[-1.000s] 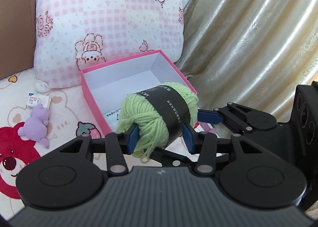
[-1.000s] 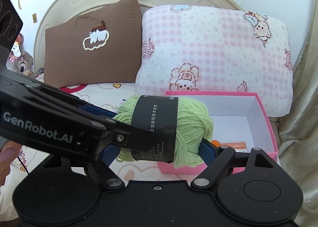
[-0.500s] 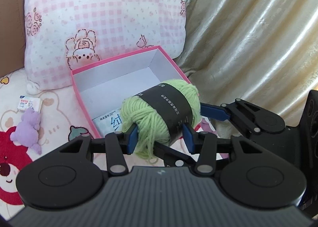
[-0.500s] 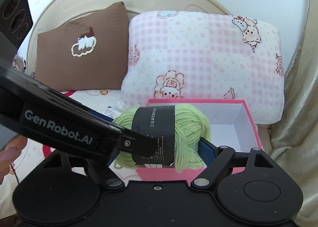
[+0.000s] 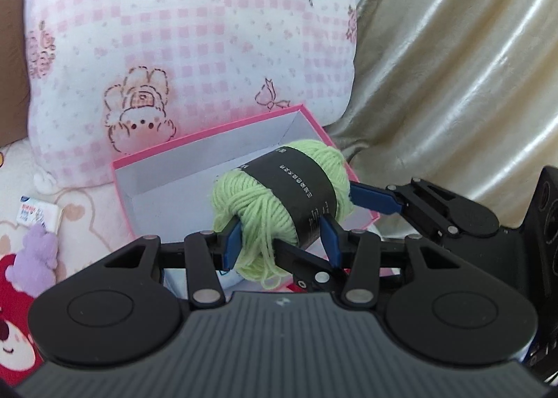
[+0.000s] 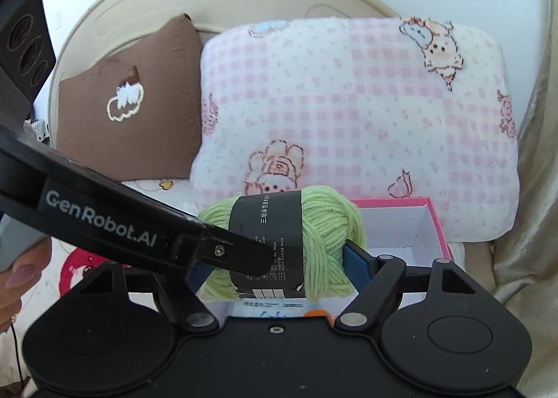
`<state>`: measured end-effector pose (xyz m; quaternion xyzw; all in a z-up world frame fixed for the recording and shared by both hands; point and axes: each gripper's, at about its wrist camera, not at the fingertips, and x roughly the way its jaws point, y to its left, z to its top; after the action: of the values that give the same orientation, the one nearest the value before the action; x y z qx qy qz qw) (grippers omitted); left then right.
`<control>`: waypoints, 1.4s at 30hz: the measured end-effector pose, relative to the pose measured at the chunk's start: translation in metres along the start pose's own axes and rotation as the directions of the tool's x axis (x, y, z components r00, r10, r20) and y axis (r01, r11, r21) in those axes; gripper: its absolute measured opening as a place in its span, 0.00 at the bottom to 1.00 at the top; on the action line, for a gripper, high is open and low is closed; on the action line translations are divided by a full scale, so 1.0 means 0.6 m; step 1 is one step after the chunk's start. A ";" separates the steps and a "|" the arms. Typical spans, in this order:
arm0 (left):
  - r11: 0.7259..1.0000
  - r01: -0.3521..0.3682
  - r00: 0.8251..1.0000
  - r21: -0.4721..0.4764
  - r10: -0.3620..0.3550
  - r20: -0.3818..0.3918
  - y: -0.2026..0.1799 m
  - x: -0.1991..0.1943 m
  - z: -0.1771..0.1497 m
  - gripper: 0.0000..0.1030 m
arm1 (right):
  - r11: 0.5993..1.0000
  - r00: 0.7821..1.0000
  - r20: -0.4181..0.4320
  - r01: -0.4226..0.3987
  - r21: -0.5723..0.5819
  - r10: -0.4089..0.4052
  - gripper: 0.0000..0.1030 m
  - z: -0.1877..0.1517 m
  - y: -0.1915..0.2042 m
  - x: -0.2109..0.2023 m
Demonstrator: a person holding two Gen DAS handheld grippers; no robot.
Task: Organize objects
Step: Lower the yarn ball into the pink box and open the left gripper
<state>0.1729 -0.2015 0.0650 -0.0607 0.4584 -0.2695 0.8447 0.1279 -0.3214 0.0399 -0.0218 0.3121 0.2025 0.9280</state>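
- The green yarn ball [image 5: 279, 203] with the black paper band [image 5: 296, 189] around its middle is up in the air, right over the open pink box [image 5: 216, 133], not resting on anything.
- Left claw [image 5: 280, 241] is clenched on the near end of the yarn; you can see both blue pads squishing into the loose strands.
- Right claw [image 6: 279, 258] has the yarn ball between its fingers across its length. One blue pad is against the far end, and the jaws are closing in. The other pad is hidden behind the left claw's arm, so I can't fully see that side.
- Box is white inside, with some printed paper on the bottom [image 6: 268, 307] and a bit of something orange [image 6: 315, 312] next to it.
- Box sits on a bed with a cartoon sheet [image 5: 80, 209], up against a pink checked pillow [image 5: 174, 32]. A brown pillow [image 6: 132, 105] is beside that.
- Left of the box: a small purple plush [image 5: 35, 255] and a little white packet [image 5: 38, 216], just beside each other.
- Shiny beige curtain [image 5: 453, 67] hangs on the right.
- A person's fingers [image 6: 14, 279] show at the edge of the right wrist view.
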 end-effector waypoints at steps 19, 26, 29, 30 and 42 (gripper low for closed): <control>0.991 0.041 0.999 -0.127 -0.045 -0.030 0.030 0.169 0.018 0.43 | 0.998 0.991 -0.133 0.029 0.057 -0.021 0.78 -0.017 -0.108 0.105; 0.985 0.037 0.997 -0.166 -0.047 -0.054 0.056 0.223 0.023 0.43 | 0.997 0.981 -0.182 0.074 0.035 -0.067 0.78 -0.019 -0.113 0.159; 0.986 0.053 0.996 -0.161 -0.064 -0.060 0.065 0.244 0.022 0.43 | 0.994 0.976 -0.195 0.104 0.016 -0.099 0.78 -0.023 -0.115 0.176; 0.985 0.056 0.996 -0.161 -0.066 -0.060 0.066 0.251 0.021 0.43 | 0.993 0.973 -0.201 0.114 0.010 -0.109 0.78 -0.024 -0.116 0.182; 0.984 0.051 0.996 -0.170 -0.062 -0.060 0.069 0.281 0.010 0.41 | 0.994 0.971 -0.218 0.106 0.029 -0.097 0.76 -0.038 -0.130 0.196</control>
<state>0.2674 -0.2538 -0.0712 -0.1360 0.5049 -0.2554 0.8132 0.2303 -0.3544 -0.0540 -0.0408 0.4138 0.1448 0.8979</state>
